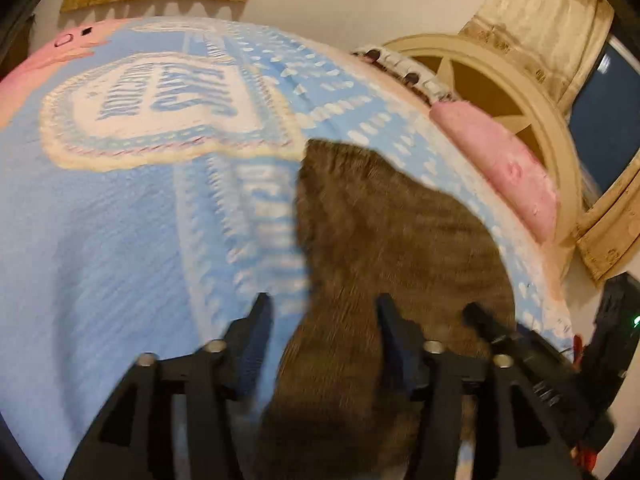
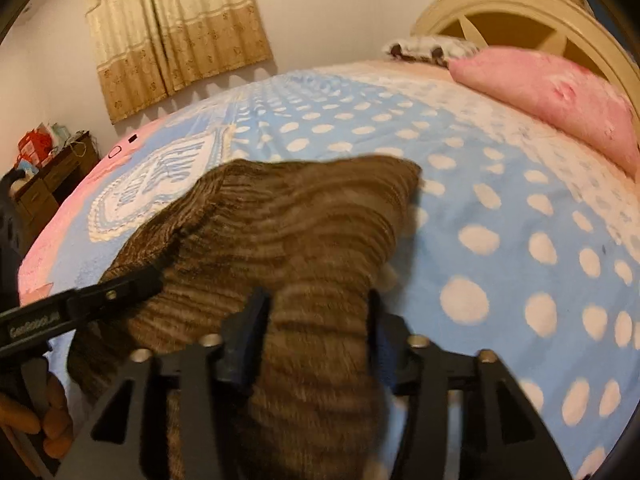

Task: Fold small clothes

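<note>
The brown ribbed garment (image 2: 288, 232) lies on the bed (image 2: 500, 208), on the blue spotted blanket (image 1: 100, 240), running from the near edge up toward 12 o'clock. In the right wrist view a flap seems doubled over at about 10 o'clock, so I'd judge a first fold is down or going down, though blur hides the seam. The near end bunches up between the fingers of both tools.

The right claw (image 2: 318, 320) stands parted, with a ridge of cloth rising between its fingers; the pads look clear of it, so I read it as let go. The left claw (image 1: 324, 324) is parted too, with cloth between and below; it does not seem to pinch.

The shape is still lumpy, not a tidy rectangle; I'd say the job is partway, with at least one more fold and a smoothing left.

Beyond, a pink pillow (image 2: 552, 92) sits at 2 o'clock by the headboard (image 2: 520, 4), and curtains (image 2: 176, 32) hang at 11.
</note>
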The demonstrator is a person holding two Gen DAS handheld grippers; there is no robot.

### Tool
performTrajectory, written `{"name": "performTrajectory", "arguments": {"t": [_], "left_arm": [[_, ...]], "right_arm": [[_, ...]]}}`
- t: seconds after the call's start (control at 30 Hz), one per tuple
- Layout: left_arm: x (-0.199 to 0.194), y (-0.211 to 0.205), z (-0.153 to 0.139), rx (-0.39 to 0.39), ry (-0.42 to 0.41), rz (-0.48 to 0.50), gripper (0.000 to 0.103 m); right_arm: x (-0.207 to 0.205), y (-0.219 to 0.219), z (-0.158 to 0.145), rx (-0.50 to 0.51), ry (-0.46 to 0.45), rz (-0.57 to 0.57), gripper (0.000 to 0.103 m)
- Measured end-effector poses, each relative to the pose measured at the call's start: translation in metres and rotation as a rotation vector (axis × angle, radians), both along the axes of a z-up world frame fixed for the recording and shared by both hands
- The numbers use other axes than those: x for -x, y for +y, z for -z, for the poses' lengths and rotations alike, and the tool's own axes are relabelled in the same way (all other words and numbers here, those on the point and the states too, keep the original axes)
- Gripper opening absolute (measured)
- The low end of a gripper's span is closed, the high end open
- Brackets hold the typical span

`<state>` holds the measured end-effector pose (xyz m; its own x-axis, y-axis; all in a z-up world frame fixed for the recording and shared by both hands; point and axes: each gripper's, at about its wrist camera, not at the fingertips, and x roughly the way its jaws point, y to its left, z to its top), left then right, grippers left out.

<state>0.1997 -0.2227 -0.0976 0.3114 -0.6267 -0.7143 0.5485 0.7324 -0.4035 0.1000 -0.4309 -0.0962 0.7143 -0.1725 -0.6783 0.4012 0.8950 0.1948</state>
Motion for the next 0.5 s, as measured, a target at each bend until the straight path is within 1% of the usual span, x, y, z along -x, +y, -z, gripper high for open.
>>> {"name": "performTrajectory", "arguments": {"t": [0.03, 0.07, 0.1, 0.13, 0.2, 0.23, 0.27, 0.33, 0.37, 0.4, 0.43, 0.5], "left_arm": [[0.008, 0.005, -0.001, -0.024, -0.009, -0.014, 0.068], [0.015, 0.014, -0.001, -0.044, -0.015, -0.028, 0.068], [0.014, 0.014, 0.0, -0.065, -0.02, -0.041, 0.068], [0.019, 0.02, 0.001, -0.106, -0.032, -0.06, 0.068], [0.032, 0.03, 0.001, -0.193, -0.073, -0.095, 0.068], [0.04, 0.037, 0.0, -0.208, -0.087, -0.101, 0.068], [0.046, 0.044, 0.0, -0.211, -0.084, -0.108, 0.068], [0.059, 0.057, -0.004, -0.22, -0.042, -0.131, 0.068], [0.065, 0.06, -0.007, -0.209, -0.026, -0.125, 0.068], [0.076, 0.064, -0.014, -0.182, -0.028, -0.109, 0.068], [0.084, 0.065, -0.02, -0.167, -0.046, -0.103, 0.068], [0.107, 0.07, -0.038, -0.139, -0.118, -0.104, 0.068]], "right_arm": [[0.011, -0.003, 0.0, -0.027, -0.004, 0.013, 0.064], [0.022, -0.004, -0.003, -0.045, -0.011, 0.02, 0.065], [0.034, -0.005, -0.006, -0.058, -0.017, 0.025, 0.066], [0.049, -0.002, -0.011, -0.065, -0.021, 0.039, 0.068], [0.071, 0.009, -0.02, -0.05, -0.02, 0.063, 0.076], [0.08, 0.016, -0.022, -0.034, -0.009, 0.073, 0.083], [0.089, 0.024, -0.024, -0.015, 0.009, 0.086, 0.088], [0.102, 0.037, -0.027, 0.01, 0.045, 0.097, 0.088], [0.109, 0.044, -0.028, 0.018, 0.053, 0.096, 0.088], [0.116, 0.052, -0.032, 0.032, 0.053, 0.094, 0.088], [0.119, 0.056, -0.036, 0.042, 0.048, 0.099, 0.088], [0.131, 0.066, -0.048, 0.055, 0.02, 0.11, 0.088]]}}
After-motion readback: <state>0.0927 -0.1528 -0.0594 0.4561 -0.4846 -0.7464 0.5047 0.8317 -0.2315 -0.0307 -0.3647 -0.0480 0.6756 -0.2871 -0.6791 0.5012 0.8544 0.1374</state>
